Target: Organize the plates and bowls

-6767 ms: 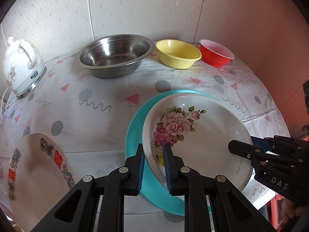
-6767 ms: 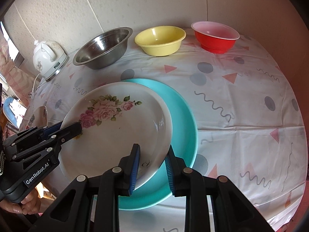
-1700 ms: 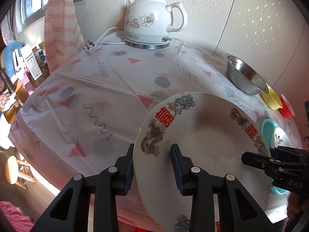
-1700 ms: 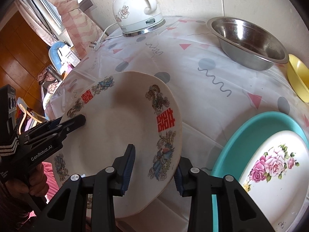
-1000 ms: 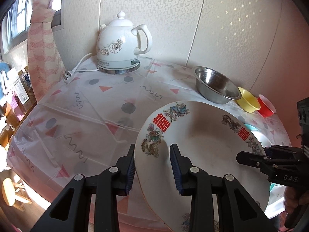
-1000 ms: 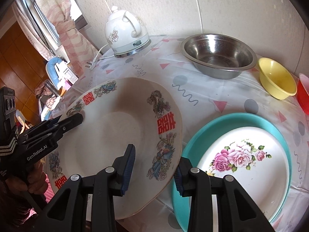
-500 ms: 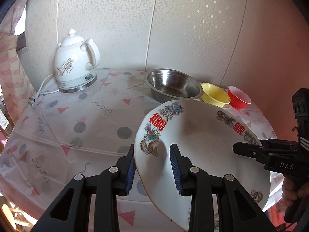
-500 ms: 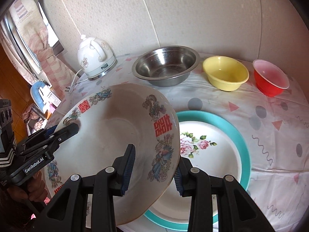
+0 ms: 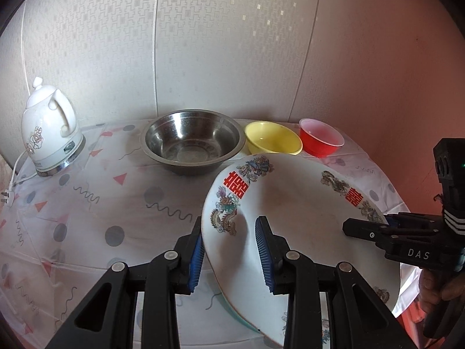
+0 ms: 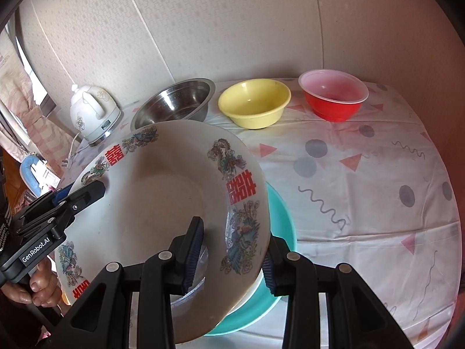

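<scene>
A large white plate with red characters and dragons [image 9: 293, 218] [image 10: 162, 203] hangs in the air, held at opposite rims by both grippers. My left gripper [image 9: 231, 250] is shut on its left rim and also shows in the right wrist view [image 10: 87, 189]. My right gripper [image 10: 229, 254] is shut on its right rim and also shows in the left wrist view [image 9: 366, 226]. The plate is over the teal plate [image 10: 280, 232], which shows below its edge. The floral plate is hidden under it.
At the back of the table stand a steel bowl [image 9: 191, 142] [image 10: 174, 101], a yellow bowl [image 9: 273, 139] [image 10: 254, 101] and a red bowl [image 9: 321, 136] [image 10: 334, 96]. A white kettle [image 9: 49, 136] [image 10: 93, 113] stands back left. The patterned tablecloth [image 10: 363, 189] covers the table.
Both grippers have carried the characters plate from the table's left side rightward, over the teal plate with the floral plate on it.
</scene>
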{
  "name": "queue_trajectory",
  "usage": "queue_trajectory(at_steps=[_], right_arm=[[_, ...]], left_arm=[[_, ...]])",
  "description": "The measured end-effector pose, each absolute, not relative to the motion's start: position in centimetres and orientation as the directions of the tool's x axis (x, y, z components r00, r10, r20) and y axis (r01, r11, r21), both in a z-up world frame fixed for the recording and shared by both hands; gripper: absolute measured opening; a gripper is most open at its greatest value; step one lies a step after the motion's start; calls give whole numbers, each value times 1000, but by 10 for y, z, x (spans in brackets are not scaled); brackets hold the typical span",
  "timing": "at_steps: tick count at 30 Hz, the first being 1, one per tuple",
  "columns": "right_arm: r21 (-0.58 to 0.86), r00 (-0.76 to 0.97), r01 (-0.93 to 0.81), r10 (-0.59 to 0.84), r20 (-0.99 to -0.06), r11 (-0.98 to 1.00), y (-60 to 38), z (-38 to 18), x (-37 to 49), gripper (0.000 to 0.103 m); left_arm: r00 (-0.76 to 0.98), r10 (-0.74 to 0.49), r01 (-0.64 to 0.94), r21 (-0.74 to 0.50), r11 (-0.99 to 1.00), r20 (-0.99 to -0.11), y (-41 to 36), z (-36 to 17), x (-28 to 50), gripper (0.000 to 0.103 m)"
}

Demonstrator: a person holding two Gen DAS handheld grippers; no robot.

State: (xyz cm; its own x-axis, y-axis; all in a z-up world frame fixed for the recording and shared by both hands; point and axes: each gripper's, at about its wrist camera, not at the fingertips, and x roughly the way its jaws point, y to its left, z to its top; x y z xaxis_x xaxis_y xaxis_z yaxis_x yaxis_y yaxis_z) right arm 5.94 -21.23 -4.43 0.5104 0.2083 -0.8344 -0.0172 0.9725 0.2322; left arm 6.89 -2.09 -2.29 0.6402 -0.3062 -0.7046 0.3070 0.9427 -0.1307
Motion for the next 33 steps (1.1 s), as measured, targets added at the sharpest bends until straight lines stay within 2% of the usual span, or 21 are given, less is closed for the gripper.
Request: queue_trajectory(at_steps=[15,33], right_arm=[[206,469,31,168,-867,978,-227,-68,56,37],[183,451,20,155,-879,983,-226,-74,55,37]], left_arm=[[573,-307,332,-127,935,-760,-38,-50,76,34],[545,-295,316,-134,939,-785,-34,-59,78,34]])
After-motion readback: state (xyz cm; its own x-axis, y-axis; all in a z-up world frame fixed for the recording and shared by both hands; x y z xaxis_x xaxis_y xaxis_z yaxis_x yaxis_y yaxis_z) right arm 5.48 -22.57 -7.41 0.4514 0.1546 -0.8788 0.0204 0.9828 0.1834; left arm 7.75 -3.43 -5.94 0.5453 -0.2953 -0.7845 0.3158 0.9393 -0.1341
